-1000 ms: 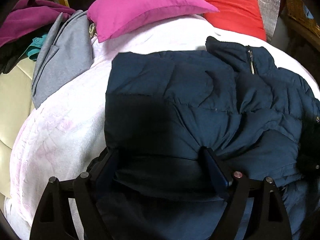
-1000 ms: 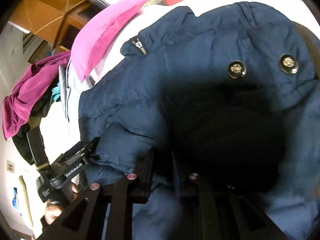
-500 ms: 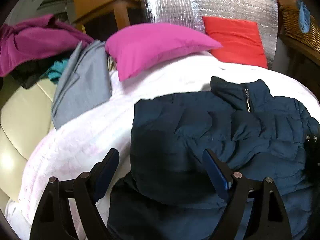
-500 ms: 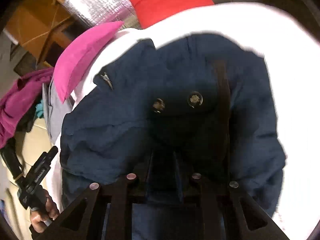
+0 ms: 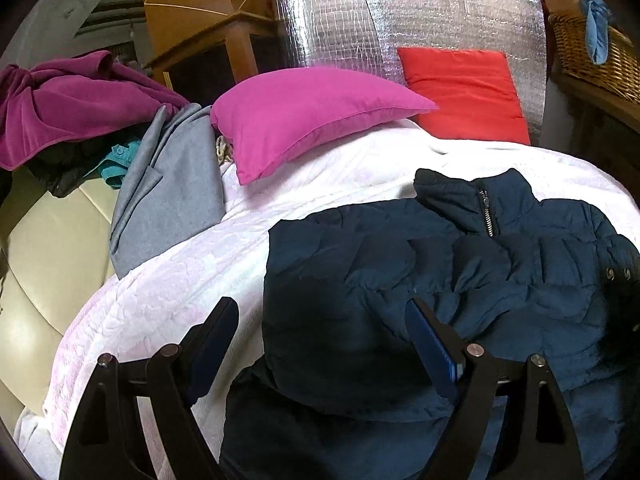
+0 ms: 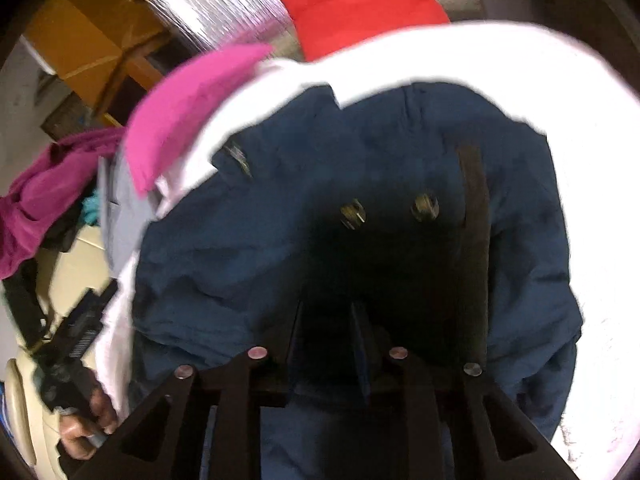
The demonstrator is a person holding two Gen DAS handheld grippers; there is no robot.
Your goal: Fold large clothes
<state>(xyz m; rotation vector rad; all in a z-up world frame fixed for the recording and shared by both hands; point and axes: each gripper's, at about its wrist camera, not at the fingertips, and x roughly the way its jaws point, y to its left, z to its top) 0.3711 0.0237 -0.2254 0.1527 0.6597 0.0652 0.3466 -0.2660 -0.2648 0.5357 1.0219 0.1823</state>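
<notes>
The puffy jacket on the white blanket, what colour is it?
Dark navy blue. The puffy quilted jacket shows best in the left wrist view, lying on the white textured blanket.

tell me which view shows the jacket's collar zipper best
The left wrist view. There the zipper runs sharp and unobstructed down the raised collar of the navy jacket. In the right wrist view the zipper is only a small, motion-blurred streak near the jacket's upper left edge.

right gripper (image 6: pixel 326 320) tips lost in shadow — jacket (image 6: pixel 224 264) hem cut off
</notes>
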